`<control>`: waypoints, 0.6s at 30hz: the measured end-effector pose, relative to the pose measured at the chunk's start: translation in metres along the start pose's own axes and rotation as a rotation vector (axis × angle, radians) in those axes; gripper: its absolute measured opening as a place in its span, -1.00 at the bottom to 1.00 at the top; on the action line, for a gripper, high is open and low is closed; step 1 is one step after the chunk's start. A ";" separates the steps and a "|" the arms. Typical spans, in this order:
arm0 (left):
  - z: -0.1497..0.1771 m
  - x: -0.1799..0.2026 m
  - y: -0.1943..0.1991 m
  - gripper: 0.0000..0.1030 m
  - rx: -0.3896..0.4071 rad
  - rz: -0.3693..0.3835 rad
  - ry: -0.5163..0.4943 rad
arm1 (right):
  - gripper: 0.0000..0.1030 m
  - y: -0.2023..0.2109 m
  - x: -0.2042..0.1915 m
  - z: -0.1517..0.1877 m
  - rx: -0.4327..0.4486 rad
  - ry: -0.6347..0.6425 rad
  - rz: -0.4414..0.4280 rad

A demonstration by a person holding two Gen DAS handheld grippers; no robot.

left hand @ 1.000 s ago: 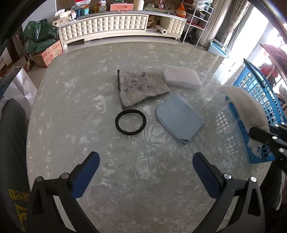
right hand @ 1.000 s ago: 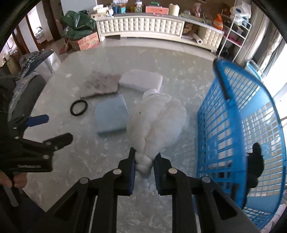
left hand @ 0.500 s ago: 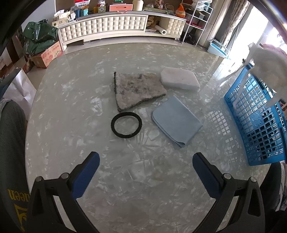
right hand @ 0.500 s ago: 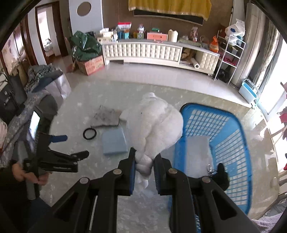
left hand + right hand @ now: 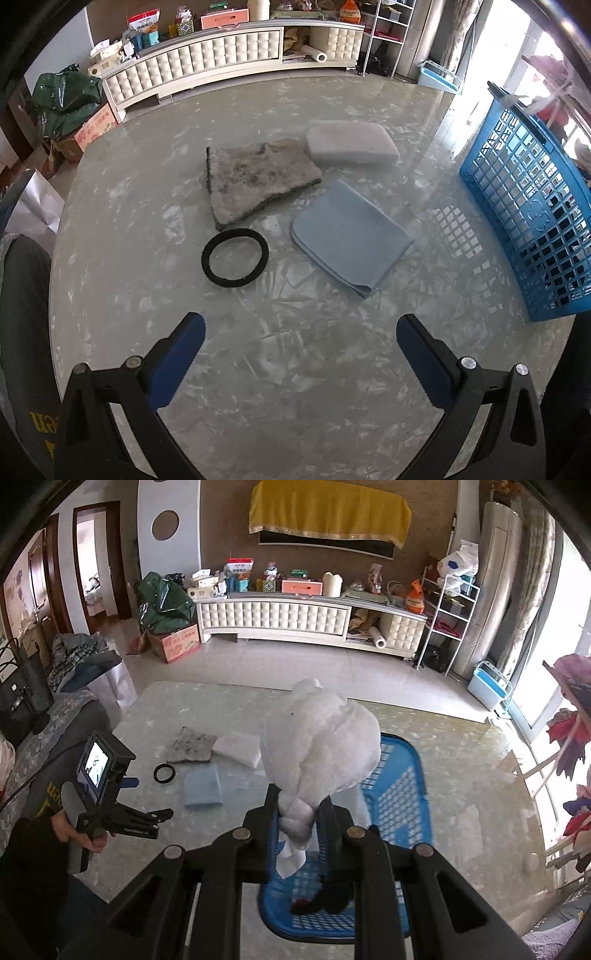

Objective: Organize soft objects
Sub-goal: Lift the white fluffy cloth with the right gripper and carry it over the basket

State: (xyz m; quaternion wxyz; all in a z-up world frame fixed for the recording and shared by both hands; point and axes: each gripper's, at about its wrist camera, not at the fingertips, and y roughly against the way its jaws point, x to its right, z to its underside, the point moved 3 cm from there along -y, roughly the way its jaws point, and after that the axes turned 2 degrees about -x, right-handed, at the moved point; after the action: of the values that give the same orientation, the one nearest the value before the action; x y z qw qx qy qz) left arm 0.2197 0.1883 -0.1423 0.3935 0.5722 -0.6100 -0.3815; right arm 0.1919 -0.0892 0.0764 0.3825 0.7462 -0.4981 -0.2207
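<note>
Up it goes: the right tool point(image 5: 298, 825), clamped tight on the tail of the white fluffy cloth point(image 5: 320, 747), has swung from low beside the blue basket point(image 5: 402, 794) to high above it, so the bundle now dangles over the opening. A drop looks close. The left tool point(image 5: 301, 354) hovers with its jaws wide apart and holding nothing, over the marble counter point(image 5: 258, 369), where the grey rag point(image 5: 255, 181), white sponge point(image 5: 352, 144), blue cloth point(image 5: 351, 236) and black ring point(image 5: 234, 262) wait their turn.
</note>
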 end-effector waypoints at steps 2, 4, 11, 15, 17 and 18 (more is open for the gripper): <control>0.000 0.001 -0.001 1.00 -0.002 0.003 -0.001 | -0.68 -0.001 0.000 0.002 0.002 -0.005 0.001; 0.001 0.002 -0.003 1.00 -0.011 0.005 -0.001 | -0.68 0.001 0.004 0.004 0.003 -0.009 0.003; 0.004 0.004 -0.006 1.00 -0.016 0.013 -0.005 | -0.68 -0.014 0.017 0.008 -0.032 -0.042 0.016; 0.004 0.002 -0.005 1.00 -0.011 0.027 0.004 | -0.68 -0.045 0.024 0.013 -0.106 -0.066 0.001; 0.004 0.001 -0.004 1.00 -0.008 0.033 0.005 | -0.68 -0.061 0.027 0.015 -0.140 -0.070 0.000; 0.004 0.002 -0.003 1.00 -0.006 0.036 0.005 | -0.68 -0.069 0.029 0.016 -0.158 -0.076 0.003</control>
State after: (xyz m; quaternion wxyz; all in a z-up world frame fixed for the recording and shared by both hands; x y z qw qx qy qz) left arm 0.2174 0.1866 -0.1469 0.4037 0.5610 -0.6180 -0.3747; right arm 0.2318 -0.1063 0.0136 0.4212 0.7041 -0.4945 -0.2868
